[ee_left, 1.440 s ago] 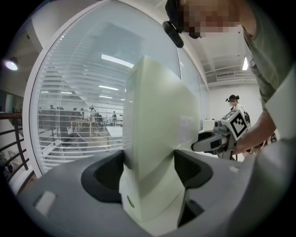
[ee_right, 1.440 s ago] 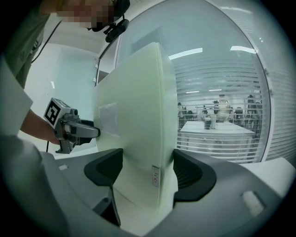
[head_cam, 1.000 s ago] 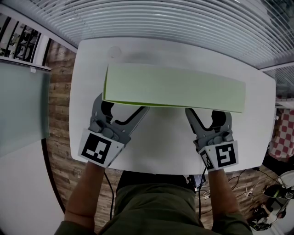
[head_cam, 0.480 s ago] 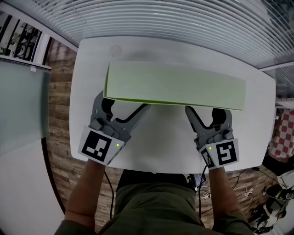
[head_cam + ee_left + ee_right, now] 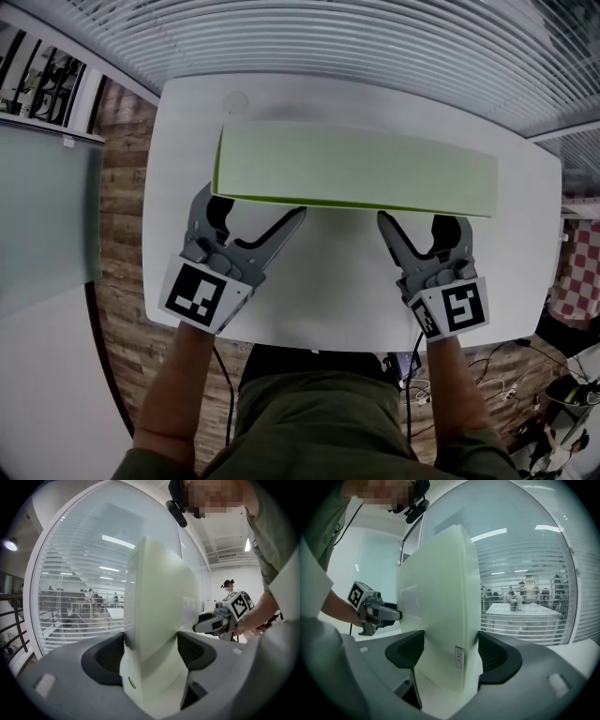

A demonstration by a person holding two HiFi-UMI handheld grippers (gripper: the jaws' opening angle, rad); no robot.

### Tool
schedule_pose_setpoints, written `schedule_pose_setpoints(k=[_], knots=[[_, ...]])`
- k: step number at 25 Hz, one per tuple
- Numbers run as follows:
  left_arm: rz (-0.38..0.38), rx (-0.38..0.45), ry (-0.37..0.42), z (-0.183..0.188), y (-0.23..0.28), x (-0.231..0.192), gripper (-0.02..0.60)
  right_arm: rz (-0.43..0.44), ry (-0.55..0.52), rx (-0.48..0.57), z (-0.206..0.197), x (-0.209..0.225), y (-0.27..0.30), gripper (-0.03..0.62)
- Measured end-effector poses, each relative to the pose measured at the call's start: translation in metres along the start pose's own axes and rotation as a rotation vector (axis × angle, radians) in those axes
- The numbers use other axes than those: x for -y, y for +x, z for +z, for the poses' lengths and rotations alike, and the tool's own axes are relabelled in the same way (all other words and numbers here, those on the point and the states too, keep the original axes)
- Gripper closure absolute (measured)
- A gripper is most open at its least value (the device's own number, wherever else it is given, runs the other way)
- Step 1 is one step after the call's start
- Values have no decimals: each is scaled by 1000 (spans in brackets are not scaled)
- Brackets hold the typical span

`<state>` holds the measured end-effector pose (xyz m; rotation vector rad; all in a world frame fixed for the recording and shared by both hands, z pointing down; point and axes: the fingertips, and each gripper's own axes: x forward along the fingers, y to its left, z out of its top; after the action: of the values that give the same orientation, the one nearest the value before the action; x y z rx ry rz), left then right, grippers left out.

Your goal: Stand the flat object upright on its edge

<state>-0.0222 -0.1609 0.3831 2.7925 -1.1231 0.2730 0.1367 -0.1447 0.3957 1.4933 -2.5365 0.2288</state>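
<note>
head: overhead, down | gripper views: close along jaws | shared: panel (image 5: 356,169)

White table (image 5: 337,281) with rounded corners and a glossy top fills the middle of the head view. Wood-plank floor (image 5: 122,234) shows past its 9 o'clock edge. There's a faint round mark (image 5: 234,102) on the top near the 11 o'clock corner; can't tell if it's a stain or a sticker. A long pale green panel (image 5: 356,169) spans the far half of the top from 10 to 2 o'clock. Its near long edge looks lifted off the surface. Whether its far edge touches the top can't be told, since the panel hides it. The table's 6 o'clock half is plain white.
</note>
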Motion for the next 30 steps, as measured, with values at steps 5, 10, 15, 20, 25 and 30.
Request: schedule_pose_setpoints(k=[5,10,15,20,25,30], knots=[[4,8,-11,-1,-2,0,247,0,13,2,-1,0,-1,249],[5,10,-18,-1,-2,-1,247,0,14,4,-1,0,0,249],[11,11,-18,-2,-5,-4,247,-5,21,0,-5,-1,0,249],[14,7,-18,-2,-5,-6,247,-14,27,-2,-5,4,-2,249],[23,10,-22,0,-8,-8,247,-8,20,2,-2,3,-4,249],[47,-27,-11,-6,-18,-13,247,-5,26,6,2,4,-10,249]])
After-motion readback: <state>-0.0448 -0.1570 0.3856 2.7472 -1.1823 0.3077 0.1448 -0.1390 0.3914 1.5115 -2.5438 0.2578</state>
